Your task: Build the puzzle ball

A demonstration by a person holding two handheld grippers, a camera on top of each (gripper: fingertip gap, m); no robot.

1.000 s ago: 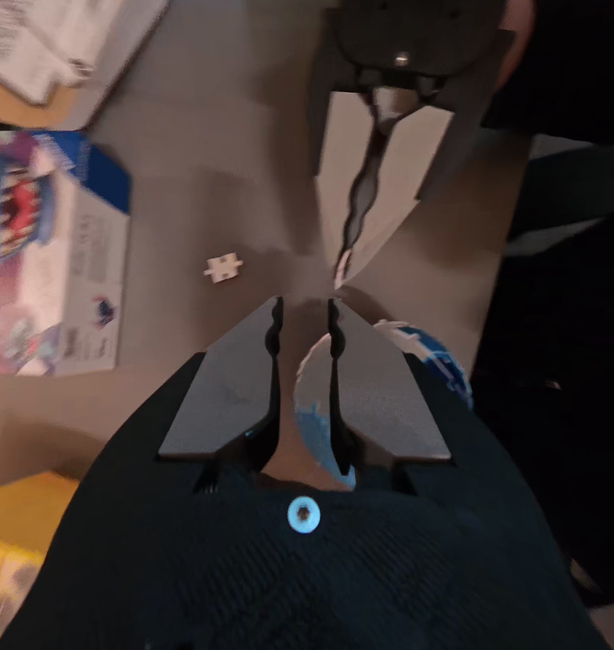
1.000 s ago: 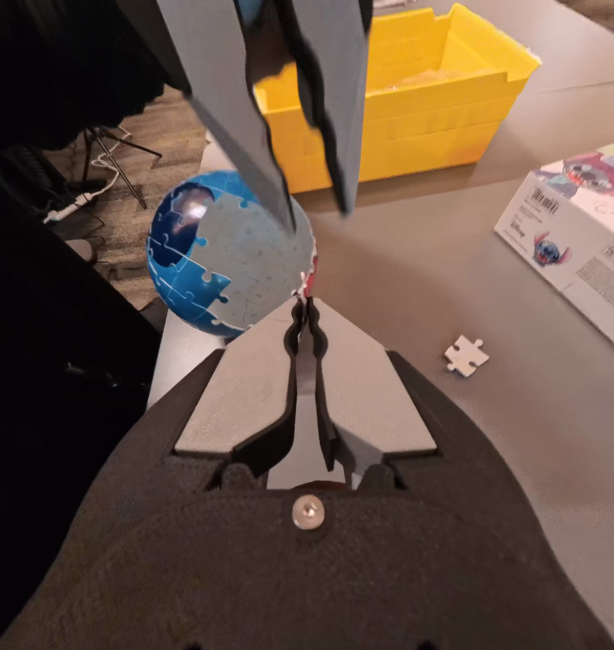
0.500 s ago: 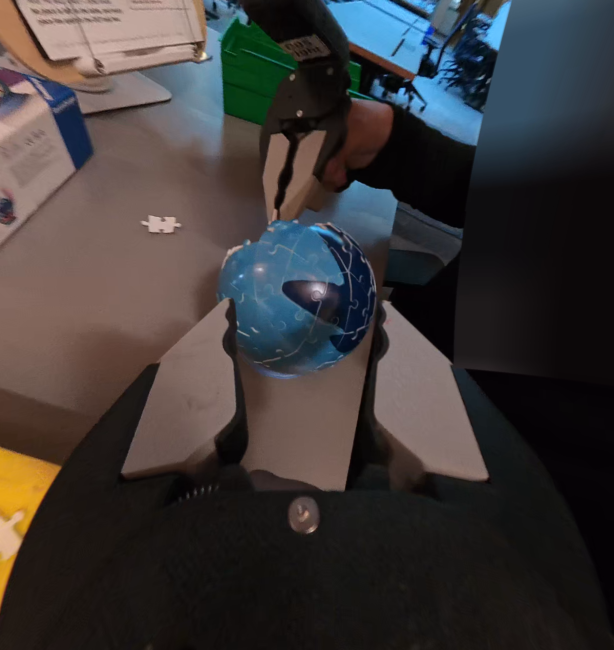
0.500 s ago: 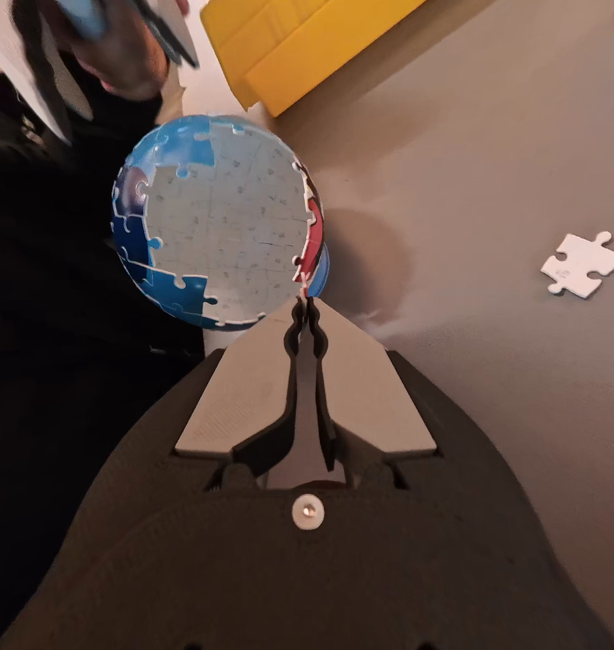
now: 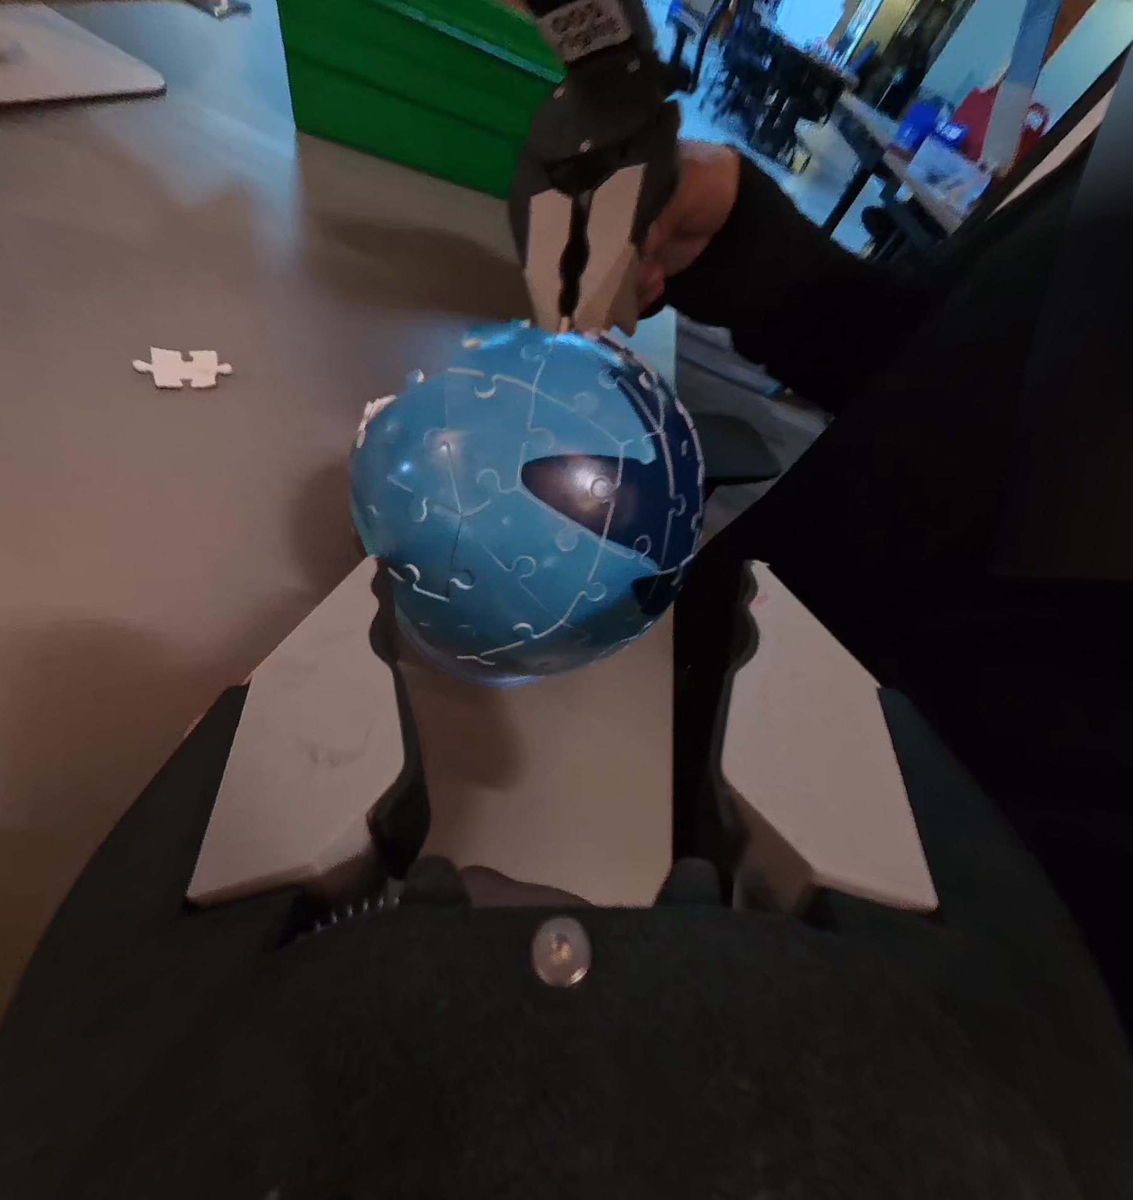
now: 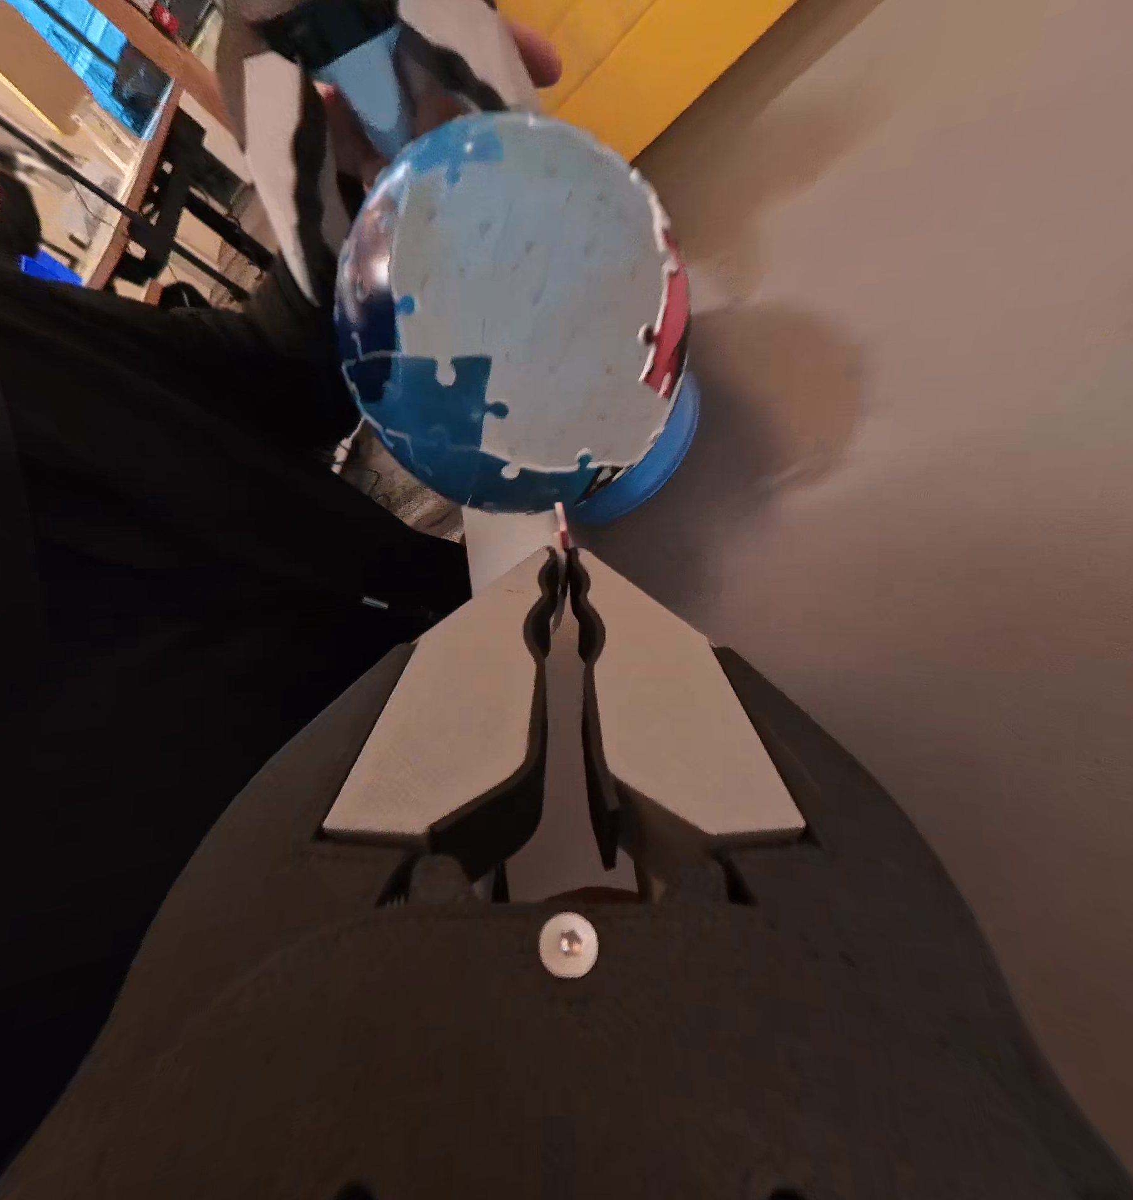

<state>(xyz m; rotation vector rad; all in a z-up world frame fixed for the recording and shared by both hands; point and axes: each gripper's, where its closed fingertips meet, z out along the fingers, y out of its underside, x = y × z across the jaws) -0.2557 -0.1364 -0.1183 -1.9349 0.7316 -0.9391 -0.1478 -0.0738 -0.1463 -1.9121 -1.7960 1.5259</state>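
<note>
Left hand-held gripper (image 5: 554, 584) spread wide, cradling the part-built blue plastic puzzle ball (image 5: 528, 503) between its pale fingers, apparently steadying it just above the grey counter (image 5: 128, 493) so the open side faces the other tool. Right hand-held gripper (image 6: 562, 555) pinched nearly shut on a thin puzzle piece with a red edge (image 6: 560, 519), tip just at the ball's lower rim, seemingly lining it up with the unfinished edge. Left wrist view: closed, glossy blue shell with one dark gap, a loose white puzzle piece (image 5: 182, 368) lying well apart on the counter, a green bin (image 5: 414, 84) beyond. Right wrist view only: pale inner face of the ball (image 6: 524, 312), a red patch on the rim, a blue ring base (image 6: 654, 467) underneath, a yellow bin (image 6: 641, 71) behind. Contact between piece and rim not clear through the blur.
</note>
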